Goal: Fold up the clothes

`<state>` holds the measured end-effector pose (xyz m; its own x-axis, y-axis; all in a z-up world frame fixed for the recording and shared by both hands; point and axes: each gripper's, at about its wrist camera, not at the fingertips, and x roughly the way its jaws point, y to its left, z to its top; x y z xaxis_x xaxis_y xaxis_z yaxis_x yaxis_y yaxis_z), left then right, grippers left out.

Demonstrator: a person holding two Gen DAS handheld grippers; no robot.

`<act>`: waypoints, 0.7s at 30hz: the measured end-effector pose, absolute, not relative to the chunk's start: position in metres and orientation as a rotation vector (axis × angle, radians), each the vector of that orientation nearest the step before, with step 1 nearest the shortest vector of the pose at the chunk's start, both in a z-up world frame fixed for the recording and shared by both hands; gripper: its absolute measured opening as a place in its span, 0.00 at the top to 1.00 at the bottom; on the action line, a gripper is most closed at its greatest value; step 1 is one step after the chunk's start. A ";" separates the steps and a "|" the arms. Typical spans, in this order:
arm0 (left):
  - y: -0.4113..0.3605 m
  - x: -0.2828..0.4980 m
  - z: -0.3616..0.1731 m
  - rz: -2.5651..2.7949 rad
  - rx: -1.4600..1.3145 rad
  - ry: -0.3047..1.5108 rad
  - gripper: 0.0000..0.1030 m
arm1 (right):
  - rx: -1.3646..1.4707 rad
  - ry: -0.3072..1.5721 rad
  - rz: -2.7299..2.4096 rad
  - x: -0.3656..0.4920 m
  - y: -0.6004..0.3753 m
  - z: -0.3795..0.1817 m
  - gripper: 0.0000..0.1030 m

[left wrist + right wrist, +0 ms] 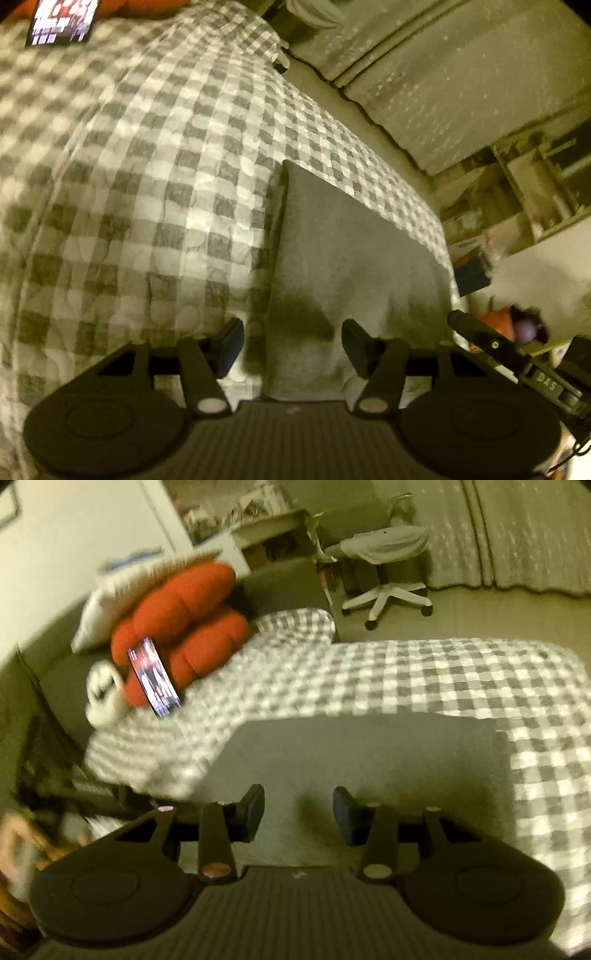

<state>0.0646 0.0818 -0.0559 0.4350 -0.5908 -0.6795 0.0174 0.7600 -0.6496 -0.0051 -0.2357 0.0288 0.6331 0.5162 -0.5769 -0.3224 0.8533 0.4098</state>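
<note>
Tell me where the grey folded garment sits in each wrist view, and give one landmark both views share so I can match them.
Left wrist: the grey folded garment runs from the centre down to the open left gripper, lying on the bed near its right edge.
Right wrist: it fills the lower centre, just ahead of the open right gripper.
Shared landmark: the checked bedspread under the garment.

A grey-and-white checked bedspread point(424, 675) covers the bed. At its head lies an orange cushion point(181, 624), with a white pillow point(99, 616) just behind it and a lit phone point(155, 677) leaning against its front. Beyond the bedspread's far edge, on the floor, stands a white swivel chair point(388, 572), and pale curtains point(517, 531) hang behind the chair.
</note>
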 end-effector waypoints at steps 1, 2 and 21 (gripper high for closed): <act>0.084 0.064 -0.058 -0.416 -0.651 1.068 0.43 | 0.313 0.739 0.497 -0.004 -0.237 0.031 0.56; 0.085 0.064 -0.060 -0.423 -0.672 1.070 0.43 | 0.342 0.735 0.507 -0.003 -0.237 0.033 0.56; 0.068 0.031 -0.076 -0.385 -0.765 0.994 0.87 | 0.453 0.821 0.384 0.024 -0.227 0.012 0.74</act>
<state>0.0315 0.0675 -0.0762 0.5088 -0.6126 -0.6049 -0.0451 0.6827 -0.7293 0.0241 -0.2267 0.0117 0.6233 0.4922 -0.6076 -0.1512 0.8382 0.5240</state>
